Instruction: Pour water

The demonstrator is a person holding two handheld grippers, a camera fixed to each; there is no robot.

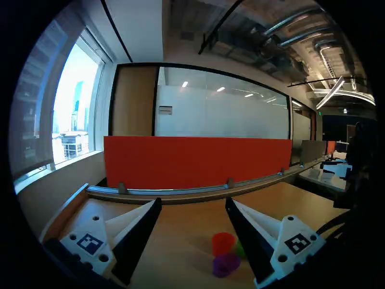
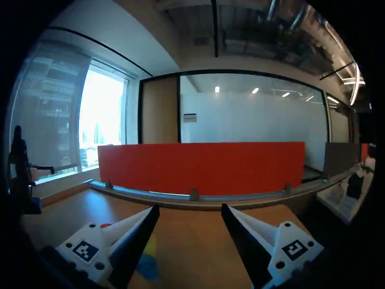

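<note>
Desk [image 1: 192, 231]: wooden, filling 6 o'clock in both views.
Partition [image 1: 192, 164]: red, along the desk's far edge, at 12 o'clock from both grippers.
Window [image 1: 72, 115]: bright, at 9 o'clock.
Left gripper [image 1: 192, 202]: fingers spread, holding nothing.
Right gripper [image 2: 189, 207]: fingers spread, holding nothing.
Cups: red cup [image 1: 223, 242], purple cup [image 1: 225, 265] and green cup [image 1: 239, 249] bunched on the desk at 5 o'clock in the left gripper view, just beside its right finger.

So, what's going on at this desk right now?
A person holds two grippers over a light wooden desk. The left gripper is open and empty, aimed toward a small red plastic cup and a small purple plastic cup on it. The right gripper is open and empty too, near a blurred blue object. Nothing is grasped yet.
</note>
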